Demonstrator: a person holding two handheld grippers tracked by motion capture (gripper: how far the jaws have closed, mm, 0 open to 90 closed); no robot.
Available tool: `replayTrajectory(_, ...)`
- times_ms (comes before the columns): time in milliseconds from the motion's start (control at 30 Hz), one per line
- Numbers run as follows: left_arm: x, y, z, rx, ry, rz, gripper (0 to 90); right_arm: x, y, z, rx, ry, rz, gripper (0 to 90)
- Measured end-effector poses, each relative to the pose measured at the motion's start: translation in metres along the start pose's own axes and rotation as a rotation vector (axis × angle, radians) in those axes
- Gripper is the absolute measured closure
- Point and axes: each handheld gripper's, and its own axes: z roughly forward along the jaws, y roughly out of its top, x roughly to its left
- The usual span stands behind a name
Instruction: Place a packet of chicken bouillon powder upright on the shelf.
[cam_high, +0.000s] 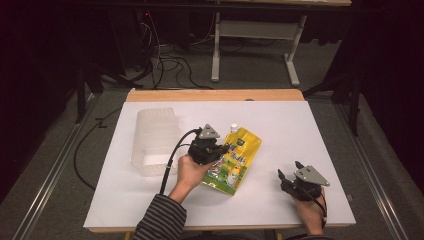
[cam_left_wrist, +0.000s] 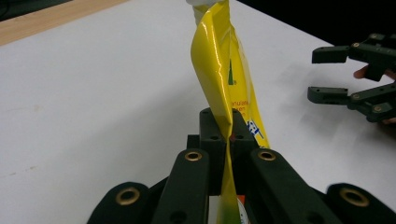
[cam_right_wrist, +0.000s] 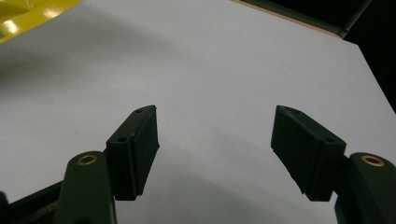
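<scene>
Here, at the left of the white tabletop (cam_high: 300, 130), a clear plastic tub (cam_high: 155, 140) lies well apart from the right-hand tool. Just to its right, the left gripper (cam_high: 223, 148) has its jaws pressed together on the edge of a yellow pouch (cam_high: 235, 160); in the left gripper view the jaws meet on the thin film of the pouch (cam_left_wrist: 219, 79), which stands on edge between them and runs away from the camera.

The pouch is a glossy yellow refill bag with a white screw cap (cam_high: 233, 128) at its far end and printed pictures and lettering in green, blue and white on its face. It sits near the middle of the tabletop, beside the tub. Its long axis runs from the near edge of the tabletop towards the far edge, leaning slightly to the right, with the cap pointing away from the person and the broad bottom towards them. Whether the bottom rests on the tabletop I cannot tell.

Farther right, near the front corner, the right gripper (cam_high: 289, 171) is held in a hand, its jaws spread wide with nothing between them, over bare tabletop in the right gripper view (cam_right_wrist: 215, 140).
</scene>
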Motion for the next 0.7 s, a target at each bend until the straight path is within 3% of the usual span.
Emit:
replayTrajectory(367,-0.003,0.012,-0.018,-0.039,-0.010,0.020,89.4,-0.001,0.000,0.000,-0.005,-0.001,0.004,32.3)
replayTrajectory(533,0.001,0.014,-0.026,-0.069,-0.022,-0.004,89.4,-0.001,0.000,-0.001,-0.012,0.004,0.009,32.3)
replayTrajectory(700,0.001,0.019,-0.032,-0.084,-0.020,0.003,89.4,-0.001,0.000,0.000,-0.008,0.005,-0.001,32.3)
